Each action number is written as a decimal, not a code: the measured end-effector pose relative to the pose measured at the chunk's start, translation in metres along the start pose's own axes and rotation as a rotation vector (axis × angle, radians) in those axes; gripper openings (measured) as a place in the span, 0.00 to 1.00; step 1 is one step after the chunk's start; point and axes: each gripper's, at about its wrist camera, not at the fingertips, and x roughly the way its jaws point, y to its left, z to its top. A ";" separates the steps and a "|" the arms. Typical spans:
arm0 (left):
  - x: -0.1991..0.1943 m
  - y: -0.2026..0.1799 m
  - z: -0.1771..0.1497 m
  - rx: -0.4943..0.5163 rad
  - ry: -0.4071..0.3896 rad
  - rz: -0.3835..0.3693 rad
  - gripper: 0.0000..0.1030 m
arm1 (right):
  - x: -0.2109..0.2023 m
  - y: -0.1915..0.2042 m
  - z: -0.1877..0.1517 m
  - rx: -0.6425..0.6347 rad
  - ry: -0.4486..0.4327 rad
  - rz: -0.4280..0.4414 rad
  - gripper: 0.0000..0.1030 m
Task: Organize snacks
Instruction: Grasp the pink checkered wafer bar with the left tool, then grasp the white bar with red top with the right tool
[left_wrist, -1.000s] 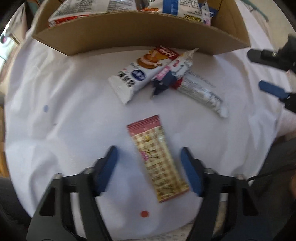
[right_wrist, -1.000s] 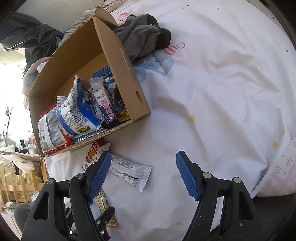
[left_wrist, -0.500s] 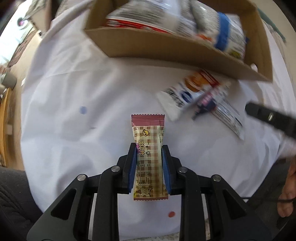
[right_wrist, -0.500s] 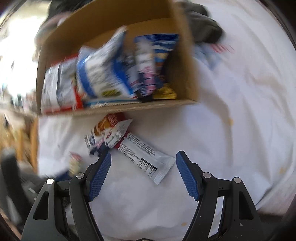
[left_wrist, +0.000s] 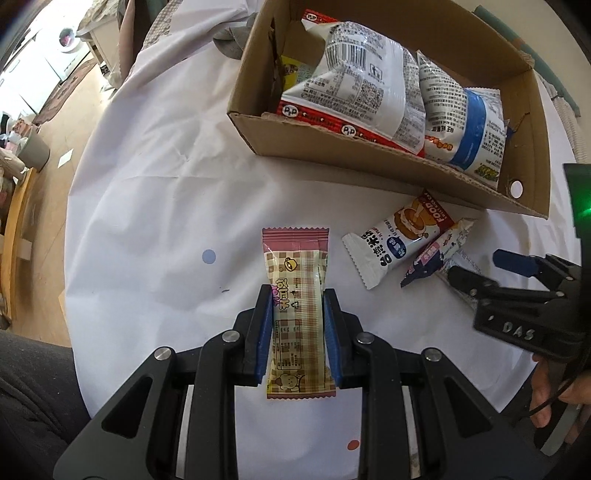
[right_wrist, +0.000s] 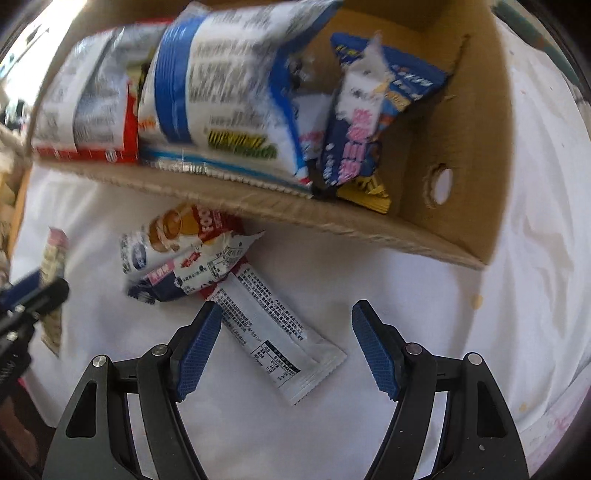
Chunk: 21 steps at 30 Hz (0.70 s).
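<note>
A cardboard box (left_wrist: 369, 162) of snack bags sits on a white sheet (left_wrist: 155, 206), and every place here is given from that box. Farthest left, well in front of the box's near wall, the left gripper (left_wrist: 297, 325) has its blue fingers (left_wrist: 263, 328) pressed against both long edges of a pink checked bar (left_wrist: 297, 295); it grips the wrapper at the middle, probably so the bar stays level on its way into the box. Nearer the box, just in front of its near wall, lie three loose packets in a small heap: a white and red packet (left_wrist: 399, 240), a pink and navy one (left_wrist: 436, 254) leaning on it, and a long white bar (right_wrist: 273, 332) poking out toward the viewer. To the right, the right gripper (right_wrist: 286, 347) hovers over that white bar with its fingers (right_wrist: 375, 356) spread wide and nothing between them touched; the bar lies slantwise across the gap, so the wrist would likely need turning before it closes. Inside the box, big bags (left_wrist: 354, 88) stand on edge, which leaves room at the right end.
</note>
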 end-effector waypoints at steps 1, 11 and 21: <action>0.000 -0.001 -0.002 0.007 -0.010 0.011 0.21 | 0.002 0.003 -0.001 -0.008 0.004 -0.005 0.74; -0.002 0.000 -0.002 0.006 -0.042 0.029 0.21 | 0.001 0.038 -0.016 -0.122 0.026 0.023 0.35; -0.006 0.015 -0.006 -0.016 -0.065 0.064 0.21 | -0.004 0.068 -0.058 -0.094 0.109 0.239 0.32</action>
